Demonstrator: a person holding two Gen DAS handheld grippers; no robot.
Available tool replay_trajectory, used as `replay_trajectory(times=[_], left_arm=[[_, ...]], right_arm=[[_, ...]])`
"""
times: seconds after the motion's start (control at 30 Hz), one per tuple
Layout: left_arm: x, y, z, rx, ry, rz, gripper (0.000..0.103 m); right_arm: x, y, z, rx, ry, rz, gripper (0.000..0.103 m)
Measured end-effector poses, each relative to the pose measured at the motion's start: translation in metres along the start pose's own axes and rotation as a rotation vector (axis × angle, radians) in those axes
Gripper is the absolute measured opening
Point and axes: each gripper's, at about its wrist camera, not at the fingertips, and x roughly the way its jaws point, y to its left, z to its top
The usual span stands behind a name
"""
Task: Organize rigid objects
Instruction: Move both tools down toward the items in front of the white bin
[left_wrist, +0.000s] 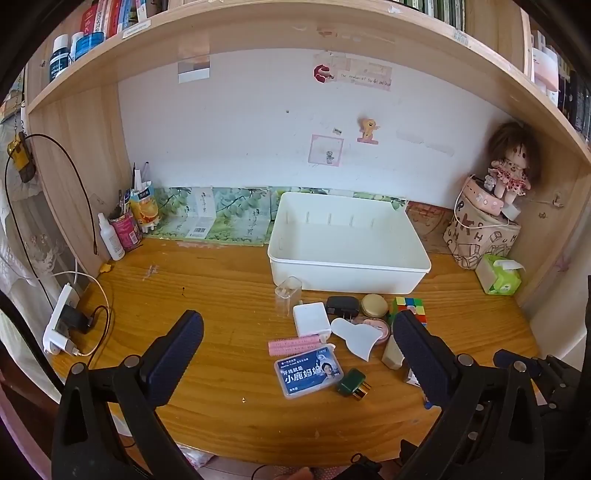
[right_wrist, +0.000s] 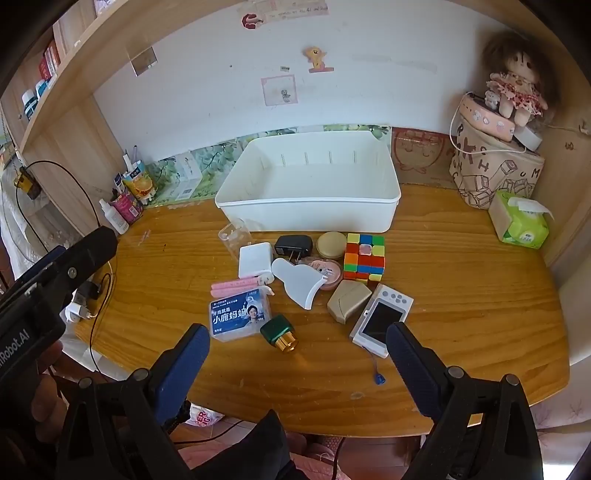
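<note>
- Your left gripper (left_wrist: 295, 334) hangs over the near part of the wooden desk (left_wrist: 221, 295), jaws spread wide apart, nothing between the pads and nothing touched.
- Its right finger (left_wrist: 421, 354) sits in front of the clutter's right edge in that view, covering part of the Rubik's cube (left_wrist: 408, 306), but there is no sign of contact.
- Your right gripper (right_wrist: 297, 349) is also wide open and empty, tilted down at the desk's near edge.
- Between its fingers, just beyond the tips, lies the green bottle with the gold cap (right_wrist: 279, 334) on its side.
- The right finger (right_wrist: 410, 354) overlaps the near corner of the small white handheld device (right_wrist: 380, 319); whether it touches it, you cannot tell.
- The white bin (right_wrist: 310, 210) stands at the far middle of the desk, with nothing inside it.
- The pile lies just in front of the bin: clear plastic case (right_wrist: 234, 236), white charger block (right_wrist: 255, 260), black plug adapter (right_wrist: 293, 245), round tan compact (right_wrist: 331, 244), pink round case (right_wrist: 330, 273), white scraper (right_wrist: 301, 284), pink clips (right_wrist: 232, 288), blue floss box (right_wrist: 238, 319), beige box (right_wrist: 349, 299).
- In the right wrist view your left gripper's body shows at the left edge, off the items.
</note>
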Motion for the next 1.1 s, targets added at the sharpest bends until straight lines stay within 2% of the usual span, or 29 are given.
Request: replay_trajectory(times=[0.1,0.27,0.73,1.1], left_arm=[[0.0,0.001,0.0,-0.023,-0.015,-0.021,0.102],[-0.005,0.001,-0.009,-0.03,0.0,-0.012,0.102],[0.011,0.014,-0.038,-0.068,0.119,-0.023,0.102],[0.037,0.025,-0.045,-0.064,0.199,-0.07,0.102]], right_arm=[[0.001,-0.004,-0.007,-0.001,0.003,0.004,0.097],[-0.001,0.0,-0.011,0.004,0.021,0.005,0.097],[0.013,0.003,-0.037,0.043,0.087,-0.005,0.097],[0.031,0.005,-0.041,0.077,0.06,-0.01,0.097]])
